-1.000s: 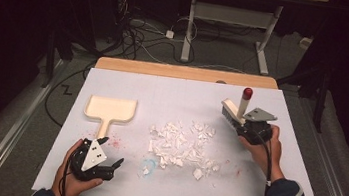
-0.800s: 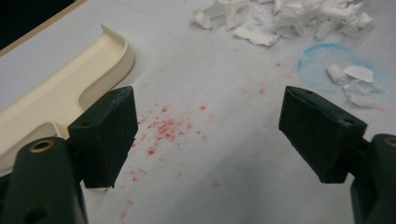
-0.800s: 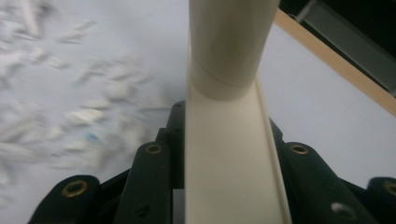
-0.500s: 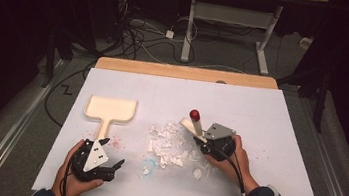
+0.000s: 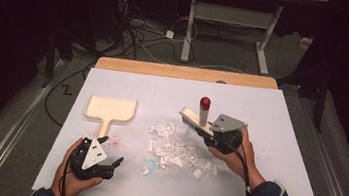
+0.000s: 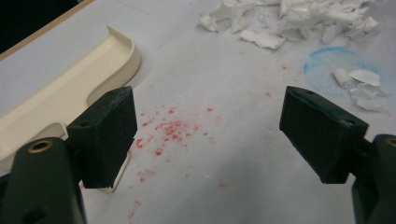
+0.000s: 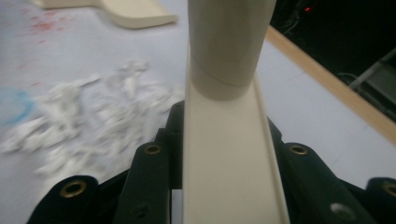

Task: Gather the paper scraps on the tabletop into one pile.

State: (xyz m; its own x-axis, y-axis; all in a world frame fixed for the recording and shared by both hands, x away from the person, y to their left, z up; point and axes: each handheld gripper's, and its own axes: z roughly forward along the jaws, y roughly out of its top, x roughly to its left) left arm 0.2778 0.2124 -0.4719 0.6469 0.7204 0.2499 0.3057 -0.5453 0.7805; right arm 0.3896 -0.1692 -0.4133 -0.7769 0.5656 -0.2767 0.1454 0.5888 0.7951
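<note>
A cream hand brush point(image 5: 194, 117) with a red-tipped handle point(image 5: 205, 102) sits in my right gripper point(image 5: 208, 134), whose jaws are shut on its flat back point(image 7: 224, 154). Its head hangs at the far right edge of a pile of white paper scraps point(image 5: 176, 147) in the middle of the sheet. A cream dustpan point(image 5: 110, 109) lies flat to the left of the pile. My left gripper point(image 5: 115, 165) rests near the front edge, open, with its pads point(image 6: 109, 135) wide apart over red specks point(image 6: 168, 130). The dustpan handle point(image 6: 28, 126) lies beside its left pad.
A white sheet point(image 5: 280, 121) covers the wooden table point(image 5: 185, 72). A faint blue ring point(image 6: 327, 60) with a few stray scraps lies near the front of the pile. Cables and desk legs stand on the dark floor behind the table.
My right gripper has carried the brush leftward from the right part of the sheet to the pile's edge. The left gripper has stayed put.
</note>
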